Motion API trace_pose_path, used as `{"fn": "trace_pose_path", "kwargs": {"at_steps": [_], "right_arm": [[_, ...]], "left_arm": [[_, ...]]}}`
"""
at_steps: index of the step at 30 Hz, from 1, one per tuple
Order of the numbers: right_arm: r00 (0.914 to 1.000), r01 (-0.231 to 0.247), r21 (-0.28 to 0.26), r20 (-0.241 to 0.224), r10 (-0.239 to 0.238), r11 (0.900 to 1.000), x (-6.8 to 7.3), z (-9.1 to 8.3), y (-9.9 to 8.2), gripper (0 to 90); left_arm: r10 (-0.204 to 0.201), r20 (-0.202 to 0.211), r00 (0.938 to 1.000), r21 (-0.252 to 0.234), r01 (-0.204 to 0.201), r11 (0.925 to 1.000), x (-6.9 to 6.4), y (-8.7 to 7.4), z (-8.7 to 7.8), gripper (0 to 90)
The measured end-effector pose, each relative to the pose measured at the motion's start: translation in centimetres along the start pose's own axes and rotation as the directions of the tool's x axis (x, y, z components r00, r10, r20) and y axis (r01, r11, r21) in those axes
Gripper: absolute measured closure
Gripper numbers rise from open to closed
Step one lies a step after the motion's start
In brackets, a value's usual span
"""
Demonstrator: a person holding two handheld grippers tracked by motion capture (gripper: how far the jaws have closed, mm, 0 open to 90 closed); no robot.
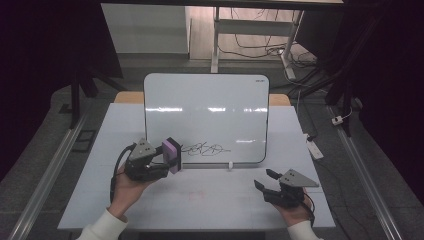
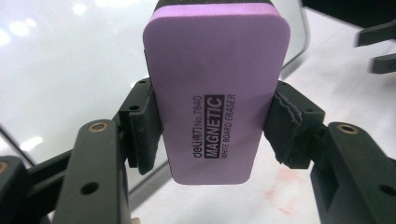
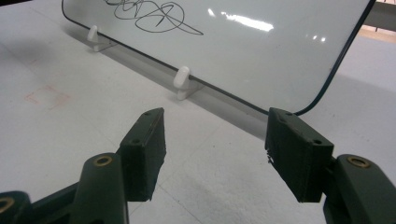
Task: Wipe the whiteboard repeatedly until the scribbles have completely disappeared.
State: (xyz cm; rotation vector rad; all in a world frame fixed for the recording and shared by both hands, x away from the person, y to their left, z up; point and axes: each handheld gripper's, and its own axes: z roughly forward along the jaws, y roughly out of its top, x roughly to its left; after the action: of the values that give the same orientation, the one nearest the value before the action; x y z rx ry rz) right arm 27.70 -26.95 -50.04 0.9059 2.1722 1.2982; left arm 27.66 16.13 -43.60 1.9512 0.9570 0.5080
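Observation:
A whiteboard (image 1: 206, 117) stands upright on white feet at the middle of the table, with a black scribble (image 1: 205, 149) low on its left side. My left gripper (image 1: 169, 157) is shut on a purple magnetic whiteboard eraser (image 2: 215, 88), held just left of the scribble, close to the board's lower left corner. The eraser (image 1: 173, 154) stands on end between the pads. My right gripper (image 1: 265, 180) rests low at the front right of the table, open with nothing between its jaws. In the right gripper view the scribble (image 3: 149, 14) and board (image 3: 261, 51) lie ahead of the gripper (image 3: 215, 149).
White table top (image 1: 210, 200) with a faint reddish square mark (image 3: 46, 97). Two white clip feet (image 3: 182, 81) hold the board's lower edge. Beyond the table are a desk frame, cables (image 1: 260, 47) on the floor and rails at both sides.

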Motion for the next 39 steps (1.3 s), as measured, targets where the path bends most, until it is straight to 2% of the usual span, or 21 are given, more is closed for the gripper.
{"fn": "trace_pose_path", "kwargs": {"at_steps": [2, 3, 4, 8, 11, 13, 15, 20, 25, 28, 30, 32, 34, 37, 39], "right_arm": [[1.0, 0.004, 0.006, 0.001, -0.004, 1.0, 0.0, 0.1, 0.0, 37.4], [1.0, 0.004, 0.006, 0.003, -0.004, 1.0, 0.0, 0.0, 0.0, 37.5], [1.0, 0.004, 0.006, 0.003, -0.004, 1.0, 0.0, 0.0, 0.0, 37.5], [1.0, 0.0, 0.003, 0.008, 0.0, 1.0, -0.1, 0.0, -0.1, 37.5], [0.9999, -0.002, 0.006, 0.011, 0.002, 1.0, -0.2, 0.0, -0.1, 37.5], [0.9999, 0.0, 0.008, 0.011, 0.0, 1.0, -0.2, 0.0, -0.2, 37.5], [0.9999, 0.0, 0.009, 0.01, 0.0, 1.0, -0.2, 0.0, -0.2, 37.5], [0.9999, -0.003, 0.009, 0.012, 0.003, 1.0, -0.2, 0.1, -0.2, 37.5], [0.9999, -0.003, 0.006, 0.015, 0.003, 1.0, -0.2, 0.0, -0.2, 37.5], [0.9999, -0.003, 0.005, 0.016, 0.003, 1.0, -0.2, 0.0, -0.2, 37.5], [0.9999, -0.003, 0.004, 0.017, 0.003, 1.0, -0.2, 0.0, -0.3, 37.5], [0.9998, -0.005, 0.004, 0.017, 0.005, 1.0, -0.2, 0.0, -0.3, 37.5], [0.9998, -0.004, 0.002, 0.019, 0.004, 1.0, -0.2, 0.0, -0.2, 37.5], [0.9998, -0.006, -0.001, 0.019, 0.006, 1.0, -0.2, 0.0, -0.2, 37.5], [0.9998, -0.004, -0.002, 0.019, 0.004, 1.0, -0.2, 0.0, -0.2, 37.4]], "left_arm": [[0.031, -0.045, 0.9985, 0.017, -0.03, 0.9994, 0.2, 0.5, 0.1, 41.2], [0.065, -0.093, 0.9936, 0.043, -0.061, 0.9972, 0.5, 1.0, 0.2, 41.2], [0.065, -0.093, 0.9936, 0.043, -0.061, 0.9972, 0.5, 1.0, 0.2, 41.2], [0.141, -0.162, 0.9767, 0.11, -0.124, 0.9861, 0.6, 1.6, 1.1, 41.2], [0.156, -0.173, 0.9723, 0.14, -0.133, 0.9812, 0.8, 1.6, 1.9, 41.2], [0.18, -0.194, 0.9643, 0.159, -0.15, 0.9758, 0.8, 1.6, 2.4, 41.2], [0.215, -0.216, 0.9524, 0.189, -0.175, 0.9662, 0.7, 1.6, 3.1, 41.2], [0.245, -0.224, 0.9435, 0.215, -0.197, 0.9565, 0.3, 1.7, 4.5, 41.3], [0.286, -0.243, 0.9269, 0.236, -0.23, 0.9443, -0.5, 2.0, 5.7, 41.5], [0.289, -0.233, 0.9287, 0.239, -0.233, 0.9427, -0.8, 2.1, 6.4, 41.6], [0.282, -0.222, 0.9332, 0.234, -0.23, 0.9447, -0.9, 2.2, 6.9, 41.6], [0.284, -0.219, 0.9336, 0.235, -0.232, 0.944, -1.1, 2.2, 7.4, 41.7], [0.278, -0.207, 0.9379, 0.238, -0.228, 0.9443, -1.2, 2.3, 7.9, 41.7], [0.264, -0.173, 0.9489, 0.236, -0.22, 0.9465, -1.6, 2.5, 8.8, 41.7], [0.265, -0.166, 0.9499, 0.238, -0.222, 0.9454, -1.8, 2.5, 9.1, 41.7]]}}
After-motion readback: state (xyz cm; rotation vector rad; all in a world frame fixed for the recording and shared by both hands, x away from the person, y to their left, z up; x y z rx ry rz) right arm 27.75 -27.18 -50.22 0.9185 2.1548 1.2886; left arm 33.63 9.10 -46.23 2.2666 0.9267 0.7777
